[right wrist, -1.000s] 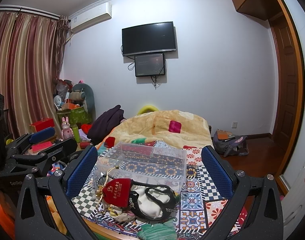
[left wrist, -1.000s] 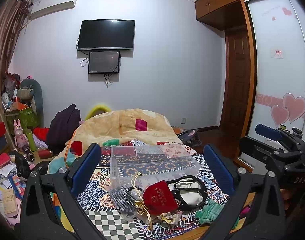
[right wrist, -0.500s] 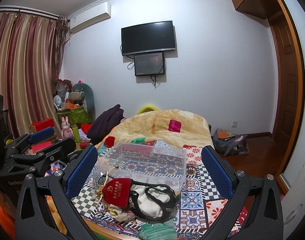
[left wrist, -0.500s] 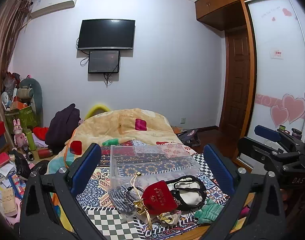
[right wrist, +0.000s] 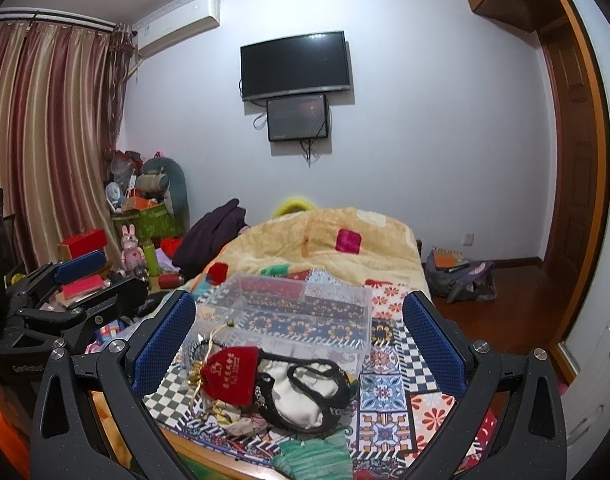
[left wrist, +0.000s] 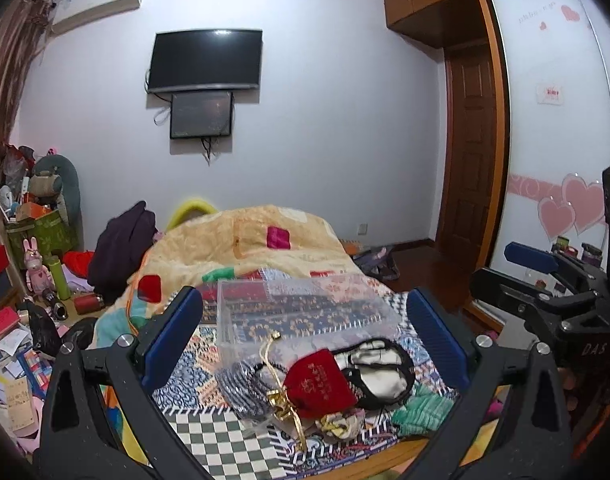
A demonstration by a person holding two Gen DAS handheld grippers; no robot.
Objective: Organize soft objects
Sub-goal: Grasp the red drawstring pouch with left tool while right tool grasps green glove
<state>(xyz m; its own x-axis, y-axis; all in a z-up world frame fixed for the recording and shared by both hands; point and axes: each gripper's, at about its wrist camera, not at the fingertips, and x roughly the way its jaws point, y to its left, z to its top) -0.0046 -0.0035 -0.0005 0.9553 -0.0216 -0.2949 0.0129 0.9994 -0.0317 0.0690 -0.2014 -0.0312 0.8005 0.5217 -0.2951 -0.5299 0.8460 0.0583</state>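
A pile of soft things lies on the patterned bed cover near the bed's front edge: a red velvet pouch with a gold cord, a white and black cloth piece, a grey striped item and a green knitted item. A clear plastic box stands just behind the pile. My left gripper and my right gripper are both open and empty, held above and in front of the pile.
A yellow quilt is heaped on the far part of the bed. Clutter, toys and boxes fill the floor at the left. A bag lies on the wooden floor at the right, near the door.
Both views have shifted only slightly. The objects on the bed have not moved and both grippers stay open.
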